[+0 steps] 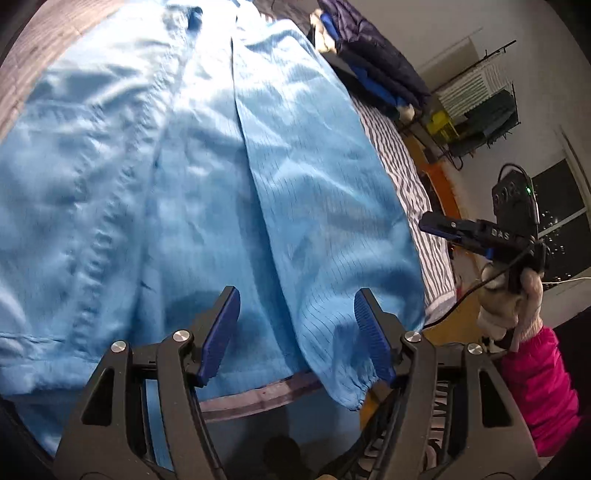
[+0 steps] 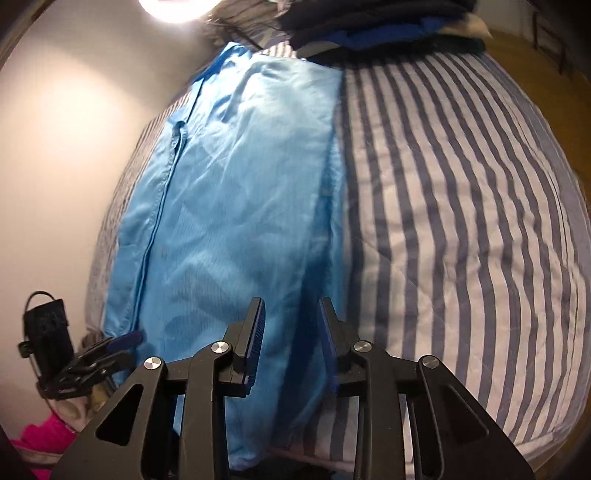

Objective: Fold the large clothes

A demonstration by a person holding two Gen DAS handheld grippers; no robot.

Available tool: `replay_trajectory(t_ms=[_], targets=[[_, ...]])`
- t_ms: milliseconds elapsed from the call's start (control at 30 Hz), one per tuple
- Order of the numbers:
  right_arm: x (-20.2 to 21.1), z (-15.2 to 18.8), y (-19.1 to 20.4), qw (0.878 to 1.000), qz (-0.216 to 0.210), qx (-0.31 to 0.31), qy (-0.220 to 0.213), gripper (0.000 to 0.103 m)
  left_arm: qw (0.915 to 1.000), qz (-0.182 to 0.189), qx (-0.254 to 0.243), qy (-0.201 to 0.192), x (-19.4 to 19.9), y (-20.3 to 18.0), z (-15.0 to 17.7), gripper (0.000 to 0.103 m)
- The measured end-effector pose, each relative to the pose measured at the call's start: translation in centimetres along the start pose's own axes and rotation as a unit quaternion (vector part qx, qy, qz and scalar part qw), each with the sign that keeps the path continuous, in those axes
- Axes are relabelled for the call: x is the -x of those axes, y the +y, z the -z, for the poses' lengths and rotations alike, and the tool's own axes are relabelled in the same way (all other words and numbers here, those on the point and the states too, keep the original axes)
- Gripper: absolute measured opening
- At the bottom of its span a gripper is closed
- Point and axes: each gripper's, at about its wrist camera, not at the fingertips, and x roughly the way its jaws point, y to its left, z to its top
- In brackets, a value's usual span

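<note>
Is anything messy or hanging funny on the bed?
Yes. One sleeve of the blue coat hangs off the edge of the striped bed, its cuff dangling. The coat is wrinkly, but nothing looks torn or spilled.

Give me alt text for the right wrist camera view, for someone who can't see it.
A light blue garment lies lengthwise on a blue-and-white striped bedspread, with the right gripper open just above its near end. Dark folded clothes sit at the far end.

The only readable text is white lettering "DAS" on the black body of the right gripper, at the right of the left wrist view.
</note>
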Motion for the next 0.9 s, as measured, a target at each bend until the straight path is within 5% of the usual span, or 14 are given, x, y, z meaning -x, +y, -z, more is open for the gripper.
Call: replay_trajectory(t_ms=[33, 167, 267, 333, 367, 500, 633, 667, 733, 767, 800, 900], targets=[[0.1, 0.5, -0.3, 1.000, -0.008, -0.005, 0.001, 0.027, 1.0000, -0.001, -0.005, 0.006, -0.6, -0.3, 0.1, 0.056], [0.0, 1.7, -0.5, 0.999, -0.026, -0.015, 0.011, 0.027, 0.9987, -0.020, -0.025, 0.039, -3.8, -1.5, 0.3, 0.004], [-1.1, 2.6, -0.5, 0.999, -0.037, -0.018, 0.024, 0.027, 0.9986, -0.016, -0.023, 0.046, -4.9, -2.0, 0.7, 0.001], [-1.7, 2.8, -0.1, 0.998, -0.047, -0.019, 0.026, 0.004, 0.9981, -0.015, -0.039, 0.046, -4.9, -3.0, 1.0, 0.001], [-1.8, 2.9, 0.2, 0.999, -0.045, -0.015, 0.026, 0.001, 0.9973, -0.022, -0.054, 0.044, -4.8, -3.6, 1.3, 0.001], [-1.4, 2.8, -0.3, 0.999, 0.024, 0.003, 0.024, 0.001, 0.9957, -0.035, -0.072, 0.047, -4.8, -4.1, 1.5, 0.001], [-0.3, 2.7, -0.9, 1.000, 0.010, 0.006, 0.019, 0.001, 0.9937, -0.051, -0.089, 0.046, -4.7, -4.6, 1.6, 0.001], [0.1, 2.6, -0.9, 1.000, 0.001, 0.009, 0.016, 0.003, 0.9936, -0.055, -0.088, 0.044, -4.4, -4.5, 1.6, 0.001], [1.1, 2.2, -1.3, 1.000, -0.013, 0.003, -0.008, 0.022, 0.9941, -0.055, -0.084, 0.039, -3.4, -4.4, 1.7, 0.001], [1.5, 1.9, -1.8, 0.999, -0.024, -0.008, -0.021, 0.045, 0.9942, -0.058, -0.085, 0.031, -2.7, -4.4, 1.8, 0.001], [1.7, 1.7, -2.3, 0.999, -0.034, -0.021, -0.034, 0.055, 0.9941, -0.062, -0.087, 0.022, -2.0, -4.4, 1.9, 0.001], [1.0, 0.9, -3.5, 0.996, -0.064, -0.048, -0.050, 0.055, 0.9941, -0.057, -0.092, -0.004, -0.5, -4.5, 1.6, 0.001]])
